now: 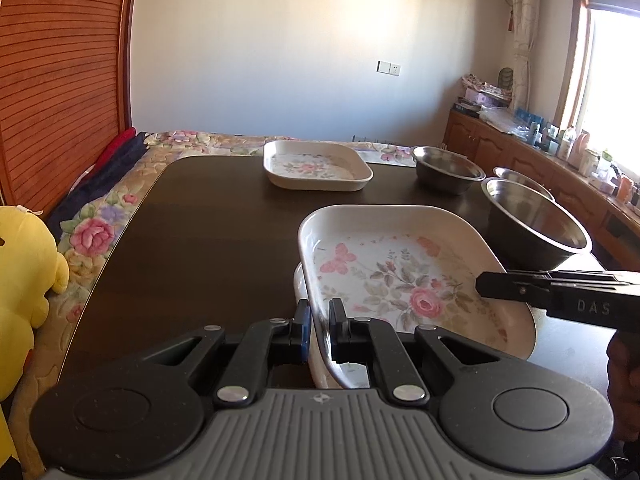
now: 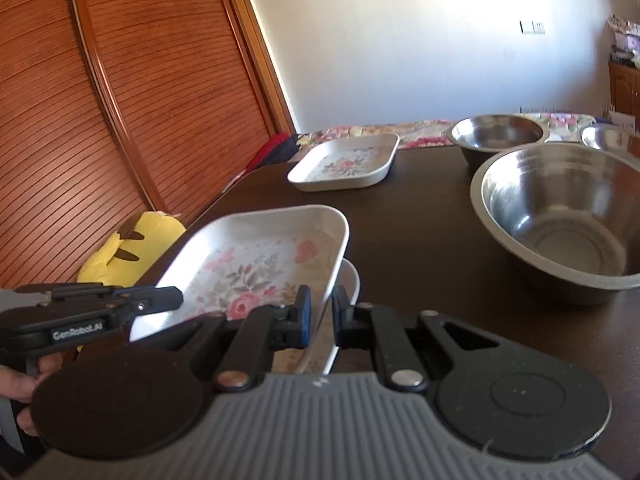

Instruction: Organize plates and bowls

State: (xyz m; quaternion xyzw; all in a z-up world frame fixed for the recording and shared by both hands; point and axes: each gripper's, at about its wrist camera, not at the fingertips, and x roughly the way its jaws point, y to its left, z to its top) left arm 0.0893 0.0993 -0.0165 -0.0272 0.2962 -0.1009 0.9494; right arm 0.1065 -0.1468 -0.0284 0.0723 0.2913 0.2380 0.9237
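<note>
A square white plate with a rose print hangs tilted just over a second plate of the same kind on the dark table. My left gripper is shut on the upper plate's near-left rim. On its right rim my right gripper is shut too. Each gripper shows in the other's view, the right and the left. A third floral plate lies at the table's far side. A large steel bowl stands to the right.
Two smaller steel bowls stand at the far right of the table. A yellow plush toy lies on the floral bedcover left of the table. A wooden slatted panel rises behind it; a cluttered cabinet lines the window wall.
</note>
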